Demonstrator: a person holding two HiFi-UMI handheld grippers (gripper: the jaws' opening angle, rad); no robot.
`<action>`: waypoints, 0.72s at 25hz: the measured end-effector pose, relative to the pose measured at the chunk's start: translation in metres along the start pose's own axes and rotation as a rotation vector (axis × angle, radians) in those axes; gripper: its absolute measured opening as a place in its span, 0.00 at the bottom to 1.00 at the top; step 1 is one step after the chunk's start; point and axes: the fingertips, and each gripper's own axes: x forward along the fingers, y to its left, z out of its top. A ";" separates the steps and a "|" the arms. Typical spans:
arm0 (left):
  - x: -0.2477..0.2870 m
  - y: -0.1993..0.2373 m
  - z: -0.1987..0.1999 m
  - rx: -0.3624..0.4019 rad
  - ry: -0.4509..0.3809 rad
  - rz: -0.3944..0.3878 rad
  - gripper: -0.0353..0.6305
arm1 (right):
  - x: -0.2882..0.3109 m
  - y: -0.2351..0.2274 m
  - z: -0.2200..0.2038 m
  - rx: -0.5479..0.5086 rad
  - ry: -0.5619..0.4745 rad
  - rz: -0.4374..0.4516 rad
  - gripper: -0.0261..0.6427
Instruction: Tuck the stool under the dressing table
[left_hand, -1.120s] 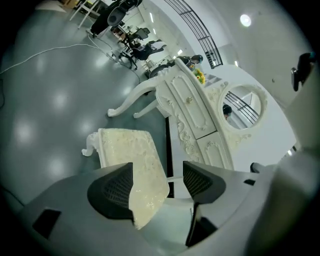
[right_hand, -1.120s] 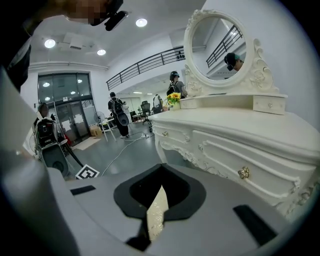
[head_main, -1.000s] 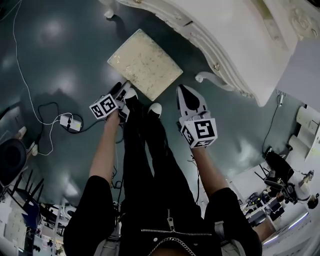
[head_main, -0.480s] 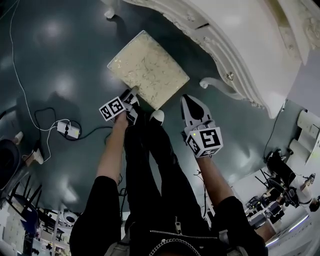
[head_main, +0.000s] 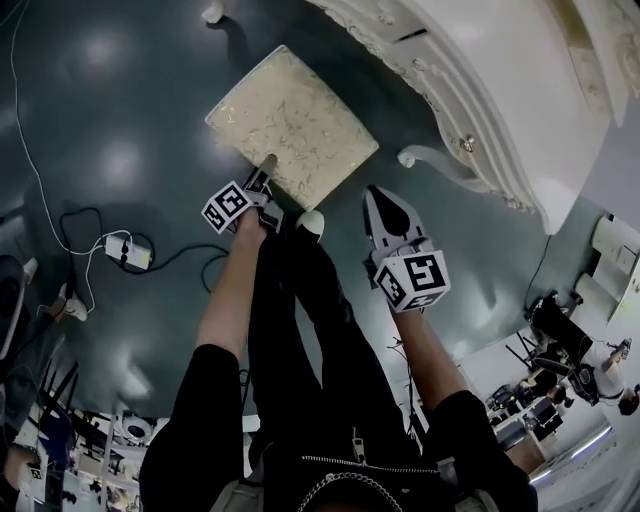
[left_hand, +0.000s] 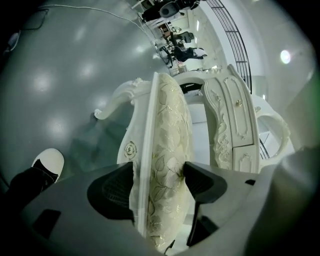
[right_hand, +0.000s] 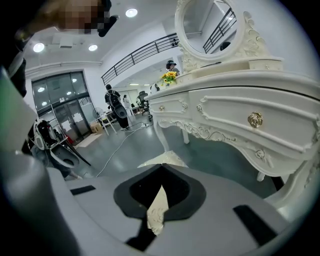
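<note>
- 2 grippers are in view. The left gripper (head_main: 264, 172) has its 2 jaws spread wide, and they have just been opening. The near edge of the stool's seat runs between them, close against both pads.
- 1 stool (head_main: 290, 120), a cream patterned cushion on a white frame, stands on the dark floor straight ahead of the left gripper. It is ahead and to the left of the right gripper.
- The right gripper (head_main: 376, 200) has its 2 jaws closed tip to tip on nothing, apart from the stool.
- 1 white carved dressing table (head_main: 520, 90) lies ahead and to the right of the right gripper. The stool stands in front of it, not under its top.
- 1 curved table leg (head_main: 432, 162) shows just ahead-right of the right gripper's tip.
- 1 white shoe toe (head_main: 311, 221) sits between the 2 grippers.
- 1 power adapter (head_main: 128, 252) with cables lies well left of the left gripper.
</note>
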 end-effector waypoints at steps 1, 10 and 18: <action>0.000 0.000 0.001 -0.022 -0.026 -0.003 0.54 | 0.001 -0.001 -0.002 0.001 0.003 0.001 0.05; 0.026 -0.013 0.001 -0.122 -0.056 -0.058 0.52 | 0.001 0.002 -0.013 0.029 0.002 0.006 0.05; 0.076 -0.042 0.006 -0.122 -0.058 -0.101 0.51 | -0.002 -0.024 -0.013 0.021 -0.009 -0.026 0.05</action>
